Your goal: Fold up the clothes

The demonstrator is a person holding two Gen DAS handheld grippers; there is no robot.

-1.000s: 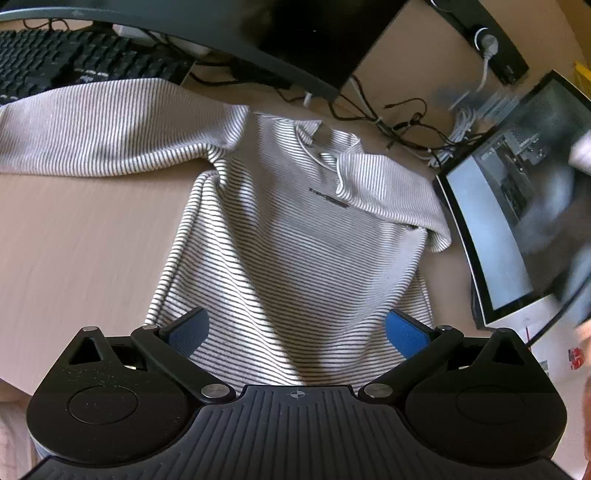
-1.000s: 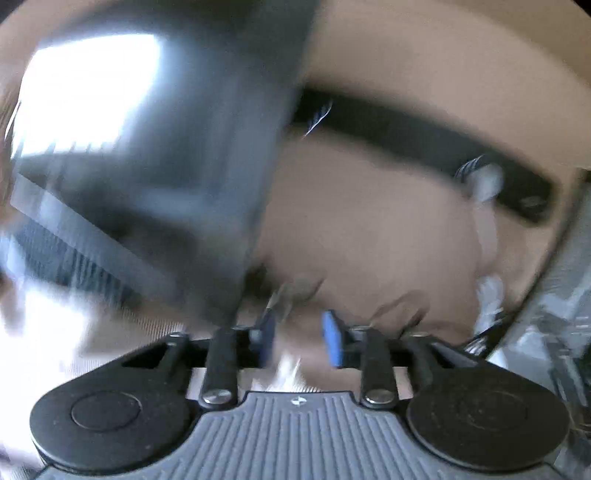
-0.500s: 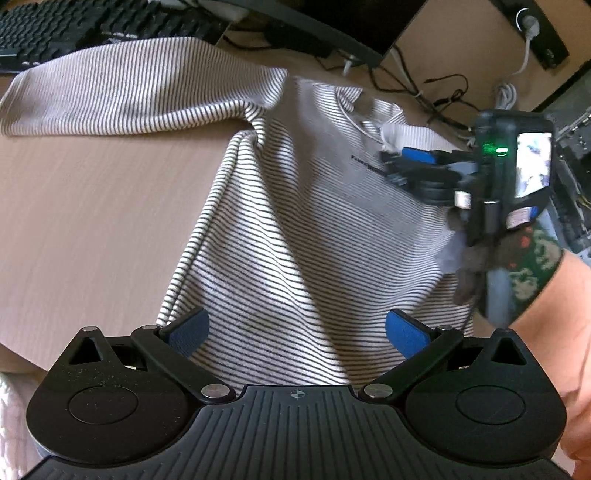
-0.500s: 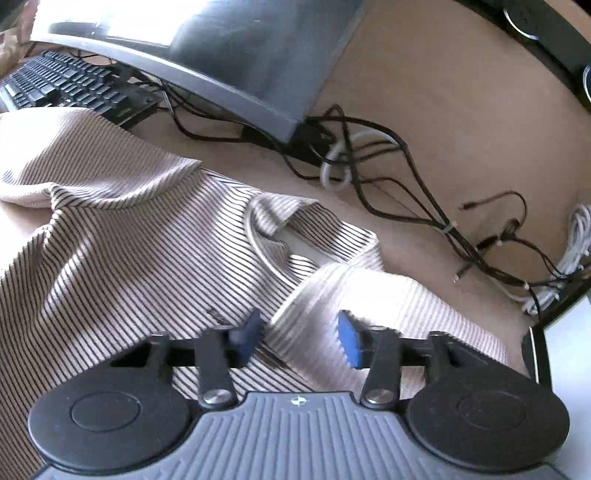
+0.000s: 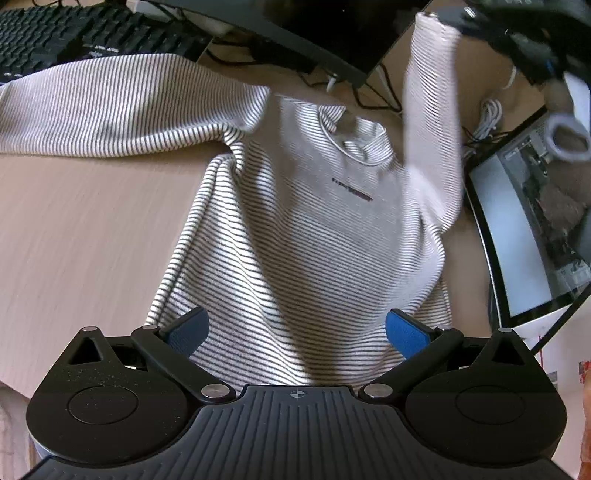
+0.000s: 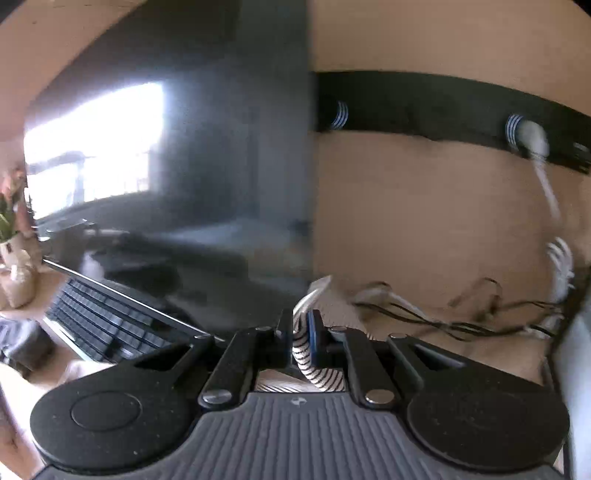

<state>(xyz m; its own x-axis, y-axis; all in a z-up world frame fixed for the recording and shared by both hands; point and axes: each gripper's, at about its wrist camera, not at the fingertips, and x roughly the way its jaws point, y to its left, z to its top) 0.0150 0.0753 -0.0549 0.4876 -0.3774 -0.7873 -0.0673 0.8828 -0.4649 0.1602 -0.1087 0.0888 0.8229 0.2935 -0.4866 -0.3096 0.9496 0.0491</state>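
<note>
A white long-sleeved shirt with thin dark stripes (image 5: 295,229) lies face up on the wooden desk (image 5: 81,229), collar away from me. Its left sleeve (image 5: 110,110) stretches out flat to the left. My left gripper (image 5: 295,332) is open and empty, hovering over the shirt's lower hem. My right gripper (image 6: 300,334) is shut on the right sleeve's cuff (image 6: 314,365) and holds it high; in the left wrist view the sleeve (image 5: 432,122) hangs upright from the gripper at the top right.
A black keyboard (image 5: 74,40) and a dark monitor (image 5: 332,33) stand behind the shirt. A second screen (image 5: 528,229) stands at the right. Cables (image 6: 443,314) lie along the back, below a black power strip (image 6: 443,107).
My right gripper came down on the right sleeve, shut on its cuff and lifted it high. My left gripper stayed open over the hem.
</note>
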